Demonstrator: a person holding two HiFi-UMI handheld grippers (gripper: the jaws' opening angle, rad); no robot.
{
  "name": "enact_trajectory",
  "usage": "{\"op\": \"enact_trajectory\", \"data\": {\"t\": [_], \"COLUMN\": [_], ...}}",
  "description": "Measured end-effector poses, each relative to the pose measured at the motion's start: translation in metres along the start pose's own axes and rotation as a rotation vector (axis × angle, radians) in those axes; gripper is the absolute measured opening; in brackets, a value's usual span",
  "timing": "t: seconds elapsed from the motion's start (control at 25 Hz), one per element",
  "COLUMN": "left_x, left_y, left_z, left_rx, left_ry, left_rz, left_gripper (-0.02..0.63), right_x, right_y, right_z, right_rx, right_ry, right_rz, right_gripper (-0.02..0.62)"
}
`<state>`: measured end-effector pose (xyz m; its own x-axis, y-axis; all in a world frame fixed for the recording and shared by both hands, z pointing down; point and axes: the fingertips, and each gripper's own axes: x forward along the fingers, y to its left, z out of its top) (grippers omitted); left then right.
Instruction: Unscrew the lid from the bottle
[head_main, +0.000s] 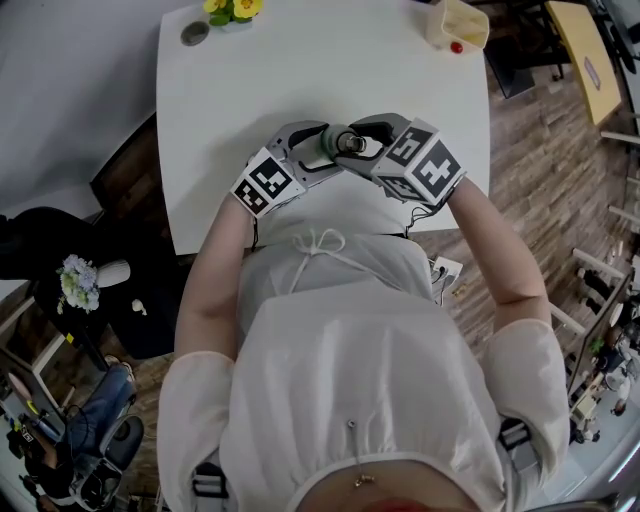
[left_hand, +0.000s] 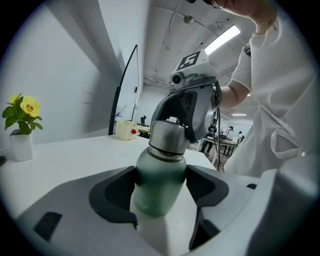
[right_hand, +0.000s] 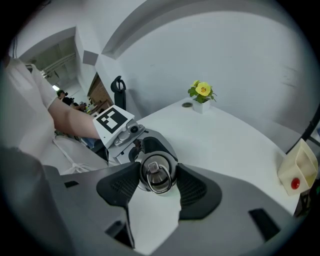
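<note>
Above the near edge of a white table (head_main: 330, 60), a person grips a green bottle (left_hand: 160, 165) between two handheld grippers. The left gripper (left_hand: 161, 189) has its jaws spread wide and pressed against both sides of the bottle's body, below the shoulder. The right gripper (right_hand: 156, 176) comes at the top from above, its dark pads closed on opposite sides of the steel lid (right_hand: 156, 170), whose ring handle faces that gripper's camera. The lid sits on the bottle's neck.
</note>
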<state>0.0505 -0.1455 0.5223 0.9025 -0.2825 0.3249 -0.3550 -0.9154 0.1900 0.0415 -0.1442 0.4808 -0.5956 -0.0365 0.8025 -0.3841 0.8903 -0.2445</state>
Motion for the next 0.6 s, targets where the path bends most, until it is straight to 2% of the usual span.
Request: {"op": "enact_trajectory", "data": {"t": [0.36, 0.6], "left_x": [-0.002, -0.003], "left_y": [0.001, 0.000], "left_z": [-0.002, -0.002], "left_rx": [-0.014, -0.021], "left_ry": [0.008, 0.007], "left_rz": [-0.004, -0.012], "left_gripper": [0.334, 0.336], "right_x": [0.002, 0.004], "right_y": [0.005, 0.013], "right_z": [0.000, -0.002], "right_rx": [-0.233, -0.554], "right_ry": [0.218, 0.376], "right_rz": [0.064, 0.092], "right_gripper": [0.244, 0.242]}}
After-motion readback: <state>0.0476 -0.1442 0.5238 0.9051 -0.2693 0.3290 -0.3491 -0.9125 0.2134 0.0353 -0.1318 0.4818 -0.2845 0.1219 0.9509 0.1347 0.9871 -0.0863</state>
